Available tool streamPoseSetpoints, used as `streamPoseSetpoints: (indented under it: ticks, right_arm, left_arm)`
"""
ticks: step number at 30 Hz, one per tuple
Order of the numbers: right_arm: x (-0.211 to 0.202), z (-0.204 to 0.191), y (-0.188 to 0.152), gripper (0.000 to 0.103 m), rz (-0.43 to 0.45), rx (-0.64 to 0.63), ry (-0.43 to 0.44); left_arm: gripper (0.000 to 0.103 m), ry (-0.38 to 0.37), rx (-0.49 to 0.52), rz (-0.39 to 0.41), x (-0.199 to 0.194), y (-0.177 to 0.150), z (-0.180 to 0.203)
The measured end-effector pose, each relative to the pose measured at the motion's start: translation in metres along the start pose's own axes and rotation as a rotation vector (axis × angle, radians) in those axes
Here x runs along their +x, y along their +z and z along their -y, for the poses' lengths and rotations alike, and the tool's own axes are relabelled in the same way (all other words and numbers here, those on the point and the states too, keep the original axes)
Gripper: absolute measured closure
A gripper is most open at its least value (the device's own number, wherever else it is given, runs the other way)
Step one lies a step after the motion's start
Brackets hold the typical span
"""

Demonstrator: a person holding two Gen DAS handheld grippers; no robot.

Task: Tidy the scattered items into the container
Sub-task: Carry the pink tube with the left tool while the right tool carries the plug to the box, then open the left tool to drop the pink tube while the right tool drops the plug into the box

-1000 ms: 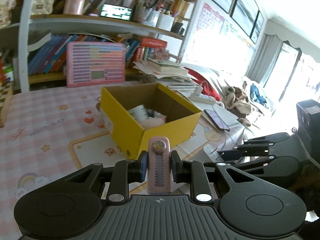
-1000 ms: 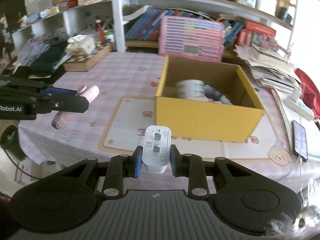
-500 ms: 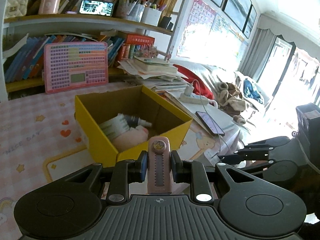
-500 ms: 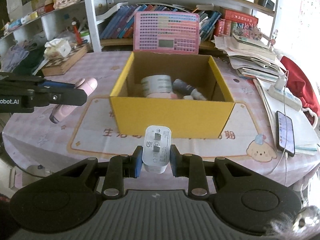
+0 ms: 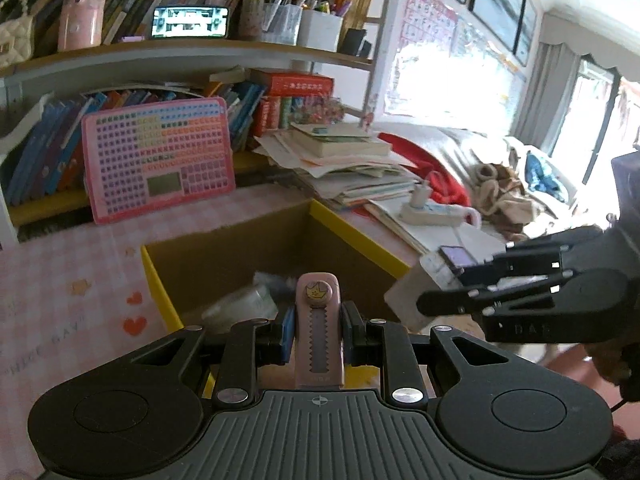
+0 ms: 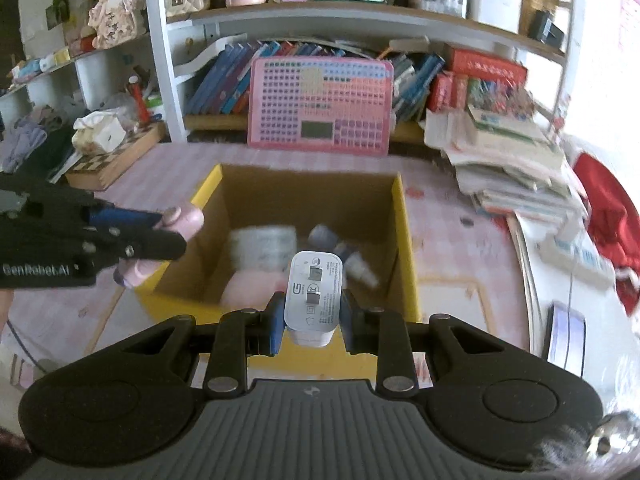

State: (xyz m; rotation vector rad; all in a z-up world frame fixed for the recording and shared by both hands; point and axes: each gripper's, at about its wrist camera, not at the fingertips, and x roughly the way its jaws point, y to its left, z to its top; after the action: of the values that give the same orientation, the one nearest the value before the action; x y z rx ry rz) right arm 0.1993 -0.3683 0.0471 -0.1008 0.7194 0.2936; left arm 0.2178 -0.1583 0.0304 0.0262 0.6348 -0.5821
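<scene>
Yellow box [image 6: 404, 240] on the pink checked tablecloth [image 6: 452, 236], partly filled. Left gripper [image 5: 316, 330] clamps a pink utility knife [image 5: 318, 332] — right gripper [image 6: 310, 314] clamps a white charger [image 6: 314, 294] — both poised above its near rim.

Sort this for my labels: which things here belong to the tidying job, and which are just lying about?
Job:
pink utility knife in left tongs
white charger in right tongs
yellow box

Lying about:
pink keyboard toy
paper stack
phone
chessboard
</scene>
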Motion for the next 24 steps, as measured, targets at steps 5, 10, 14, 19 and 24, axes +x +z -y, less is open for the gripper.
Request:
streamPoseSetpoints:
  ticks: [5,10,14,19,24]
  right_arm:
    - [0.046,0.012,0.025,0.077,-0.028,-0.064,0.044]
    - [0.096,0.016,0.037,0.077,-0.091,-0.140,0.073]
    - [0.131,0.018,0.041,0.077,-0.151,-0.189,0.091]
    - [0.154,0.021,0.042,0.077,-0.193,-0.213,0.118]
    - [0.167,0.022,0.043,0.077,-0.222,-0.229,0.132]
  left_arm:
    - [0.081,0.065,-0.010,-0.012,0.033,0.020,-0.009]
    - [0.081,0.131,-0.005,-0.056,0.070,0.032,-0.023]
    - [0.081,0.177,-0.012,-0.103,0.096,0.034,-0.036]
    - [0.080,0.212,-0.025,-0.137,0.117,0.036,-0.045]
    - [0.080,0.221,-0.035,-0.175,0.135,0.034,-0.050]
